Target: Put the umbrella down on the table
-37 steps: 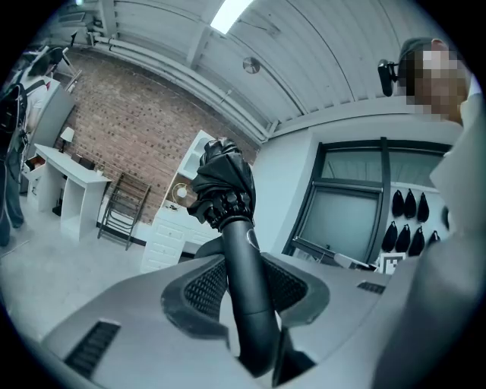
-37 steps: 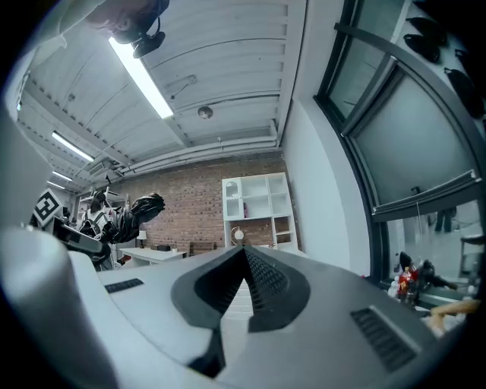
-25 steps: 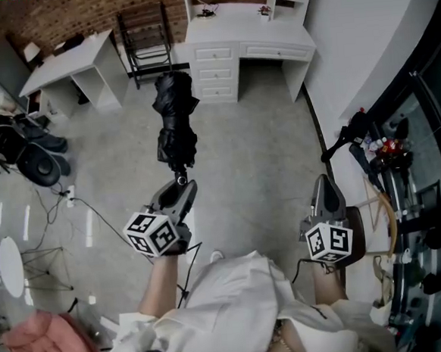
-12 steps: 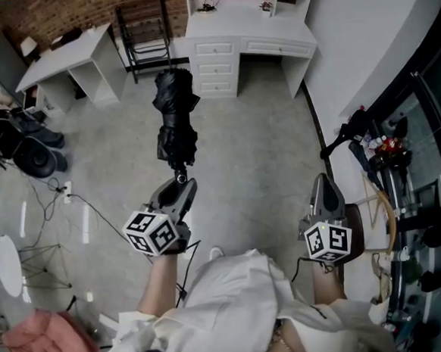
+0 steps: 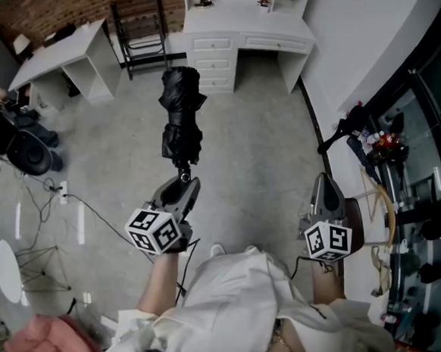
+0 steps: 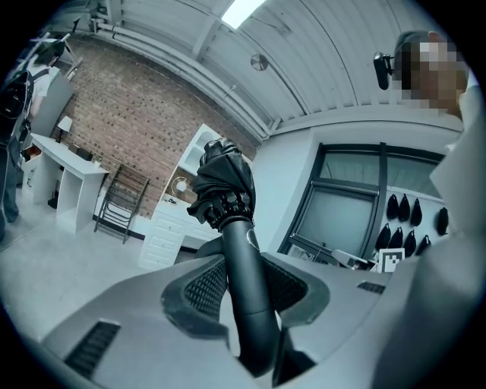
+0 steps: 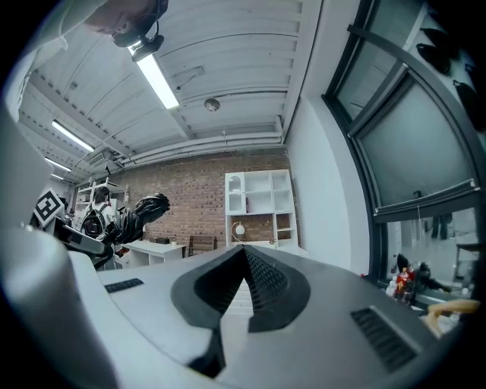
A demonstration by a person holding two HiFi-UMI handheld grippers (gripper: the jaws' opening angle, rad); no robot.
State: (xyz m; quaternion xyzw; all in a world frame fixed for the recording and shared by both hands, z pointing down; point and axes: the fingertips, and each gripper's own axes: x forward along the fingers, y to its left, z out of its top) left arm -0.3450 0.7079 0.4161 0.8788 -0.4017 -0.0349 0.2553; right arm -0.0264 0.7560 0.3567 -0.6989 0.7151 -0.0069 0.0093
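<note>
A black folded umbrella [image 5: 181,114] sticks out level over the grey floor. My left gripper [image 5: 182,186] is shut on its handle. In the left gripper view the dark handle [image 6: 249,281] runs between both ribbed pads, and the bunched canopy [image 6: 222,186] sits beyond the tips. My right gripper [image 5: 325,190] is held level at the right, apart from the umbrella, its jaws shut with nothing between them; in its own view the right gripper [image 7: 244,251] shows tips that meet. A white table [image 5: 59,59] stands far left, and a white desk with drawers [image 5: 249,38] stands ahead.
A black folding chair [image 5: 142,33] stands between the two white pieces. Dark bags [image 5: 20,145] and floor cables [image 5: 79,209] lie at the left, pink cloth [image 5: 44,348] at bottom left. A white wall and a cluttered dark rack [image 5: 390,158] close the right side.
Both grippers and the umbrella have drifted a little forward toward the white furniture. The left grip on the handle is unchanged, and the right jaws stay together.
</note>
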